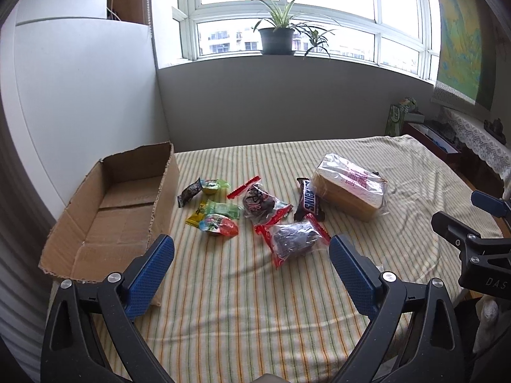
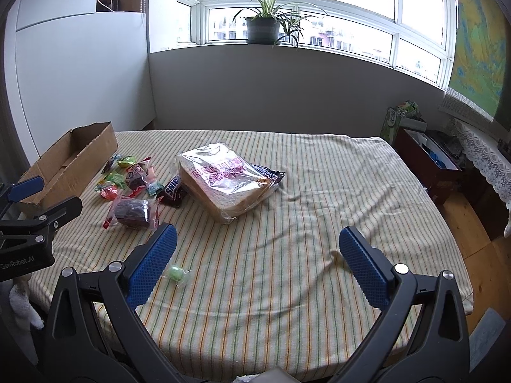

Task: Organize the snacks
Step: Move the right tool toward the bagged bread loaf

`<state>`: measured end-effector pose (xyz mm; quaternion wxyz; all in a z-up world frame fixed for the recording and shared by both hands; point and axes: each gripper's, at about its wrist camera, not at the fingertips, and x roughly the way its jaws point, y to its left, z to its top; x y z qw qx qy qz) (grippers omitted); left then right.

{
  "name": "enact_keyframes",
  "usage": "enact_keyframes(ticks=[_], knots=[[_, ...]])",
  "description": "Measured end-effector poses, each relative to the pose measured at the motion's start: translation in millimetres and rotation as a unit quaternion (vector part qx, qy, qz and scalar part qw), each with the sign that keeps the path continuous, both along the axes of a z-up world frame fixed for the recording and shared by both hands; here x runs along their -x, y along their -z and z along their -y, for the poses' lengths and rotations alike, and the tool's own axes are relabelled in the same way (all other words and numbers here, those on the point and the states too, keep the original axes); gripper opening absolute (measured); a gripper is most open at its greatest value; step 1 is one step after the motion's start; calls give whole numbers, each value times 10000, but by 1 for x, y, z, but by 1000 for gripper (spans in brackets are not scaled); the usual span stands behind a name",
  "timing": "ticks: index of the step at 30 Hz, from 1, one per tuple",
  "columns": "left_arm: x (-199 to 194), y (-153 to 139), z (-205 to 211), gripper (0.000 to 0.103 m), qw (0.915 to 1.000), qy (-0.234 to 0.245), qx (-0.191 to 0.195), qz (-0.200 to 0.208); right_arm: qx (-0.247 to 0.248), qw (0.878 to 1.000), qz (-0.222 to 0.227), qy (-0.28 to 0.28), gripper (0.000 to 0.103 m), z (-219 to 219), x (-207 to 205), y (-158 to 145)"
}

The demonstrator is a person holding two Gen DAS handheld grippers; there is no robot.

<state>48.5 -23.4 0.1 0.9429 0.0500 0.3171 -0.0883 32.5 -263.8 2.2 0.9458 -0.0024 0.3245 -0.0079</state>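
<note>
An open cardboard box (image 1: pixel 108 210) lies at the table's left, with nothing showing inside. Snacks are scattered beside it: small jelly cups (image 1: pixel 218 223), two dark cakes in red-edged wrappers (image 1: pixel 292 239), a Snickers bar (image 1: pixel 308 202) and a bag of sliced bread (image 1: pixel 349 188). My left gripper (image 1: pixel 252 249) hovers open just short of the nearer cake, with nothing between its blue pads (image 1: pixel 153 271). My right gripper (image 2: pixel 255 239) is open over bare cloth, the bread (image 2: pixel 220 178) ahead of it. A small green wrapped candy (image 2: pixel 176 273) lies next to its left finger.
A striped cloth (image 2: pixel 303 191) covers the table. Its right edge drops to a wooden floor (image 2: pixel 479 223) with a low red-brown cabinet (image 2: pixel 428 166). A potted plant (image 1: pixel 278 36) stands on the windowsill behind. A white panel (image 1: pixel 80 95) rises at the left.
</note>
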Motion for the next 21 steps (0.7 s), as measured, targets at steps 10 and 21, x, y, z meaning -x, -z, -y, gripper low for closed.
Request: enact_keyframes(ticks=[10,21], knots=[[-23,18,10,91,9991,142,127,-378,102,9991,-188,-357,103,9,-22,7],[-46,19,29,77,9963,475,265,-664,-775,9848,-779,-1346,95,38,-95,4]])
